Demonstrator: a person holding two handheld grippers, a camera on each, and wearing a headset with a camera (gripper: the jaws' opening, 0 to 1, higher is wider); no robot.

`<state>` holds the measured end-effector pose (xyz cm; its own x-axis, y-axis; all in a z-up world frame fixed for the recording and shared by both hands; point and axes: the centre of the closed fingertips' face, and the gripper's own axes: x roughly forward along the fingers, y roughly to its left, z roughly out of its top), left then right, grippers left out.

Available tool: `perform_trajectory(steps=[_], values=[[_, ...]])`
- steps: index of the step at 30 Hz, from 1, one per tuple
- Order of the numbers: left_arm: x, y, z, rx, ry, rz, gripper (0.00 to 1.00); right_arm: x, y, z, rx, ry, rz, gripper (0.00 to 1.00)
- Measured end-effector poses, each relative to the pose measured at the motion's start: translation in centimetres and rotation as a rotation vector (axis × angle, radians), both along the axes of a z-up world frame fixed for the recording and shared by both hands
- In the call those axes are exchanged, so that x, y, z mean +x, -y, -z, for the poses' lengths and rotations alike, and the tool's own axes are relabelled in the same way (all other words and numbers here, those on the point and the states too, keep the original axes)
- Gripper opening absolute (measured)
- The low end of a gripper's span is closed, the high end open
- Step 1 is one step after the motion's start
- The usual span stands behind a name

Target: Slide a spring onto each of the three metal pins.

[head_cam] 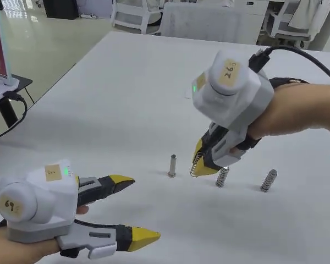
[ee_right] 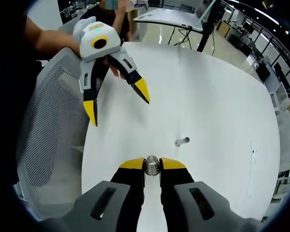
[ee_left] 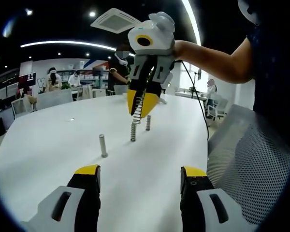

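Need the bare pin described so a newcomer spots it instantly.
On the white table, three pins stand in a row by the right gripper. The bare pin is leftmost in the head view, a smooth upright metal post; the two other pins wear springs.

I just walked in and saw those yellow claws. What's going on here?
A person holds a gripper in each hand over a white table. The right gripper pinches a small coiled metal spring near the one bare grey metal pin. Two more springs already sit over their pins. The left gripper is open and holds nothing.
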<state>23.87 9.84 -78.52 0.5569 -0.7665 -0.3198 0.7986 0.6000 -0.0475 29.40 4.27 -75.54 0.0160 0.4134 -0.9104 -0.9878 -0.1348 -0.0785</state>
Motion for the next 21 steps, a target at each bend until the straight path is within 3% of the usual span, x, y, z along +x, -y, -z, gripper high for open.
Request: perform_trajectory(steps=[7,11,21], values=[[-0.2,-0.1,0.2,-0.001,-0.004,-0.010,0.64,1.0,-0.3,-0.1,-0.005,0.017,0.003,0.09],[-0.3,0.0,0.4,0.002,-0.010,-0.006,0.65,2.3,-0.8,-0.2,-0.012,0.034,0.005,0.09],[-0.4,0.2,0.2,0.003,-0.008,-0.003,0.64,4.5,-2.5,0.0,-0.006,0.034,0.023,0.09]])
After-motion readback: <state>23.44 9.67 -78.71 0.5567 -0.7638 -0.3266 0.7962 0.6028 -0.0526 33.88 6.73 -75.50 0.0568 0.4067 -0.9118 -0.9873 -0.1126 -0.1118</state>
